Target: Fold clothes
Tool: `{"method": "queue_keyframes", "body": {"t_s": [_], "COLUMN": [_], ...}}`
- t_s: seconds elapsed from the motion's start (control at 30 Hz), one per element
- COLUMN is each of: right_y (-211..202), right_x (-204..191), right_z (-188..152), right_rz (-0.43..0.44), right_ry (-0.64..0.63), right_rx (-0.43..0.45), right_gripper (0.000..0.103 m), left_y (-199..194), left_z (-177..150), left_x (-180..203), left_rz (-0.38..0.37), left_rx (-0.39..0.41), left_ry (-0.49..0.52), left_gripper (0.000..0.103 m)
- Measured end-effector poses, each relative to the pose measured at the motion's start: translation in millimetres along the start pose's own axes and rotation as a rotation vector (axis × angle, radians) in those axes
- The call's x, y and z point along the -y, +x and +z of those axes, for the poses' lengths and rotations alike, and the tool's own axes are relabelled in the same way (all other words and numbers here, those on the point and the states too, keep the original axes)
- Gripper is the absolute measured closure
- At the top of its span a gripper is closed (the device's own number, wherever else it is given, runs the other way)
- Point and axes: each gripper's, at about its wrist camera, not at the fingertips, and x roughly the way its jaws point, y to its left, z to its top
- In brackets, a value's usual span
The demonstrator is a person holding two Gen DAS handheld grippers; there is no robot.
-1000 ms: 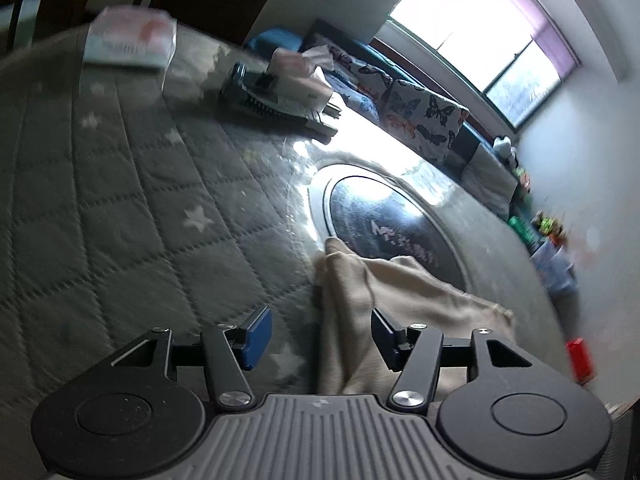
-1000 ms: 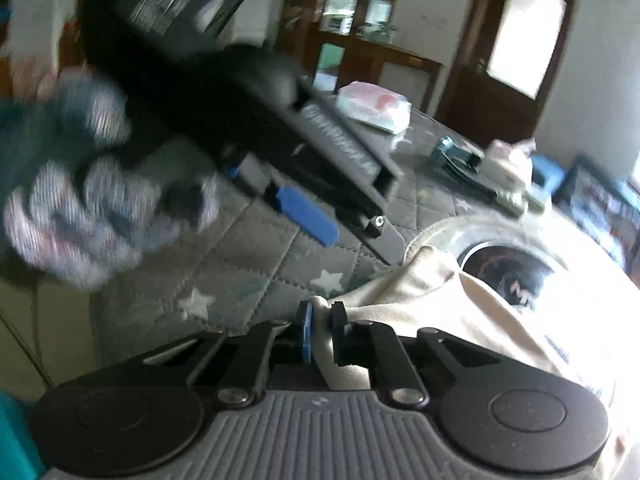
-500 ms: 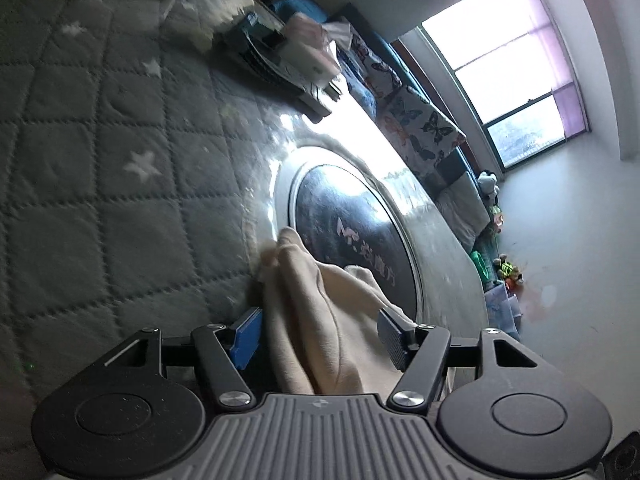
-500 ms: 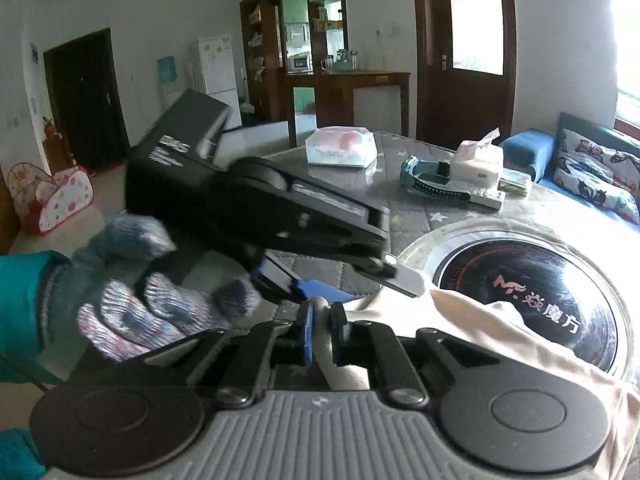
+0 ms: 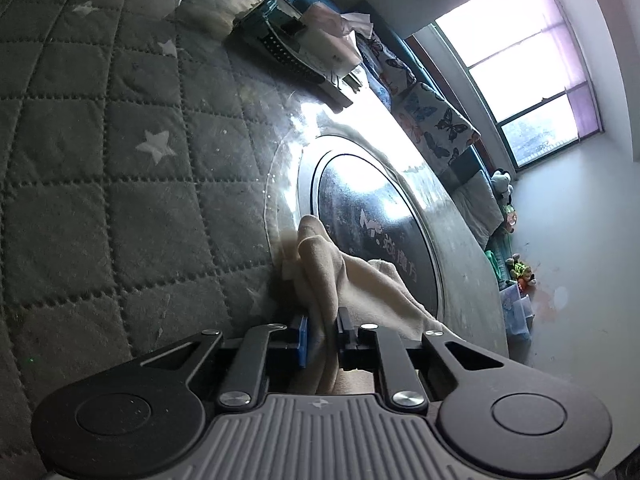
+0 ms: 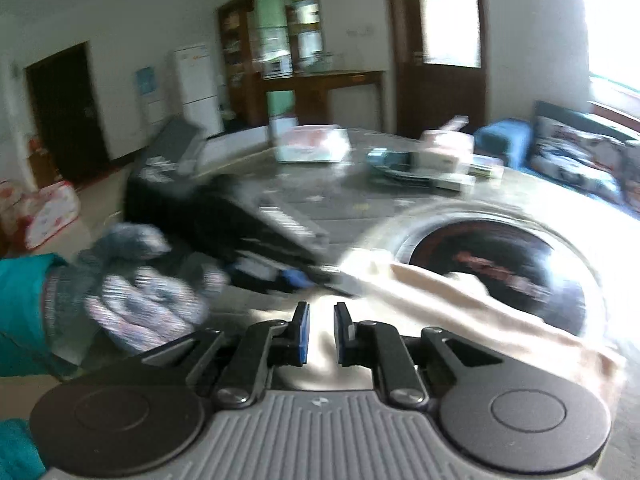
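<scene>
A beige cloth (image 5: 360, 280) lies bunched on the table, partly over a round black glass disc (image 5: 372, 216). My left gripper (image 5: 324, 332) is shut on one raised fold of it, and the fold's tip sticks up past the fingers. In the blurred right wrist view the cloth (image 6: 460, 300) stretches to the right across the disc (image 6: 500, 260). There the left gripper (image 6: 336, 280), held by a gloved hand (image 6: 140, 304), pinches the cloth's left end. My right gripper (image 6: 322, 332) hovers just in front, its jaws a narrow gap apart, with no cloth showing above them.
A grey quilted cover with stars (image 5: 120, 160) fills the table's left part. At the far edge stand a tissue box on a dark tray (image 5: 320, 40) and a white pack (image 6: 312, 144). Beyond the table is a sofa with butterfly cushions (image 5: 436, 116).
My left gripper has closed on the fold of cloth it straddled. The right gripper's jaws have parted slightly, and the cloth that bulged between them is gone.
</scene>
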Motion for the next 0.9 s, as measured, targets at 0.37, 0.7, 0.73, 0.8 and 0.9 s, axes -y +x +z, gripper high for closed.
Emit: {"method": "queue_keyframes", "body": {"t_s": [0.37,0.7,0.73,0.8,0.9], "right_y": [-23,-13,-14,-17,-18], "right_x": [119,155,155,151,149], "right_z": [-36,-61,-63,-64,-63], "right_rz": [-0.393,-0.421,-0.425,-0.428,-0.388], "right_ry": [0.282,0.441,0.445,0.44,0.449], "right_rx": [-0.012,0.001,0.005,0.006,0.011], "right_gripper": [0.071,0.066,0.066,0.069,0.09], "left_y": [0,2,3,3,1], "left_z": [-5,-4,-4,-6,-6], "left_x": [5,11,12,15,23], "left_rz": [0.024,0.046,0.05,0.062,0.071], "left_rx": [0.01,0.017,0.019,0.023,0.027], "left_ry": [0.037,0.073,0.08,0.107,0.148], "left_gripper": [0.088,0.088,0.088,0.088,0.088]}}
